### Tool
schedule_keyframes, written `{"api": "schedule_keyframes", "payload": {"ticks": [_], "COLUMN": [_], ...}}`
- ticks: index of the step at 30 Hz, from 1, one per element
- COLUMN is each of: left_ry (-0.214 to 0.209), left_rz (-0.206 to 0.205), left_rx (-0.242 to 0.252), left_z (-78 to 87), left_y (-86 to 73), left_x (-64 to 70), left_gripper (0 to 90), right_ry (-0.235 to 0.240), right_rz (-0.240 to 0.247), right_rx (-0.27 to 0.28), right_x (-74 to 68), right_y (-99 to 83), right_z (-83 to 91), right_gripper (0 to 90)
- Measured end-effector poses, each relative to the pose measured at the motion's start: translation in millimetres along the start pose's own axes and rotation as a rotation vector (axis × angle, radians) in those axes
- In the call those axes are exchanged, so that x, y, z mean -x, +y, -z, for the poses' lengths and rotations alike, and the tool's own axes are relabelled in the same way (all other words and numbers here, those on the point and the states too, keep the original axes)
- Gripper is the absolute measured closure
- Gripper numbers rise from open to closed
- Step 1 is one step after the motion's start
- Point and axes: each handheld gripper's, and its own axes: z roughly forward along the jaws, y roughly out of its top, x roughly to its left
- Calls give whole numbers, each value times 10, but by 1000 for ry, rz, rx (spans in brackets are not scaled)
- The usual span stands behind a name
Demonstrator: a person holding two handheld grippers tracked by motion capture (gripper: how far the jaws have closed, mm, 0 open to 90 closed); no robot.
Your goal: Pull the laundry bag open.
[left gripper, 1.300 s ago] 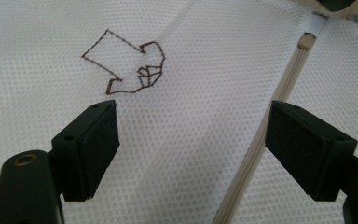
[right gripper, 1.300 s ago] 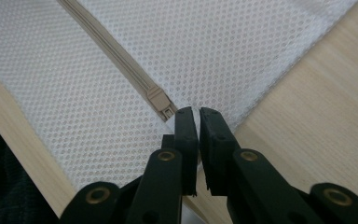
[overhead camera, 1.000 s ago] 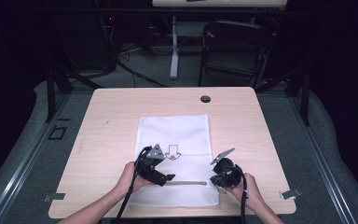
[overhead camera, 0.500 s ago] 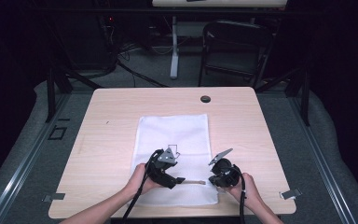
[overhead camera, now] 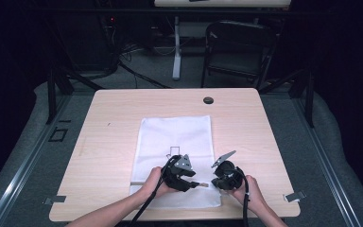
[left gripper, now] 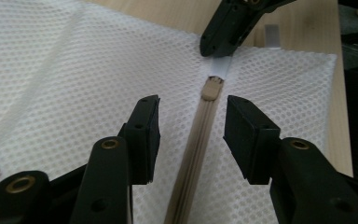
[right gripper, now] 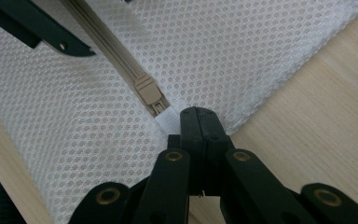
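White mesh bag [overhead camera: 177,156] lies flat on the table [overhead camera: 104,123], zipper [left gripper: 193,154] running along its near edge. Landmark: zipper slider [right gripper: 150,96]. Right gripper [right gripper: 196,122] has its jaws pinched together on the white tab [right gripper: 168,120] just past the slider, anchoring that end. Left gripper [left gripper: 191,123] hovers over the zipper tape short of the slider, jaws wide, one on each side of the tape, nothing held. Judgement: to run the zipper well, bring the left jaws down on the slider itself, not the mesh beside it; keep the right grip taut away from the slider; pull straight along the tape, low to the table, to avoid bunching.
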Motion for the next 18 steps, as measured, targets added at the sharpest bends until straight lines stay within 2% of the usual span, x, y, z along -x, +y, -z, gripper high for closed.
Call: {"api": "schedule_keyframes", "payload": {"ticks": [2,3,4,10,13,14,15,18], "left_ry": [-11,-1,-21,-43,-26,-46,-42,-44], "left_rz": [-9,-19,-17,-37,-42,-43,-37,-41], "left_rx": [2,-9,3,4,-10,-13,0,-8], "left_z": [-39,-48,-74,-168,-217,-240,-257,-270], "left_y": [18,32,37,109,123,121,116,119], "left_x": [15,23,24,56,73,72,77,66], "left_gripper": [609,620,634,656,662,667,672,721], "right_ry": [1,2,3,5,3,3,4,6], "right_rz": [-1,-1,-2,-3,-4,-3,-3,-2], "right_rx": [1,1,4,0,0,-1,0,-3], "right_x": [-1,-1,1,8,9,9,11,17], "right_y": [-1,-2,-4,-7,-10,-11,-12,-14], "right_z": [0,0,-1,4,4,5,5,8], "right_gripper": [900,900,900,900,900,900,900,900]}}
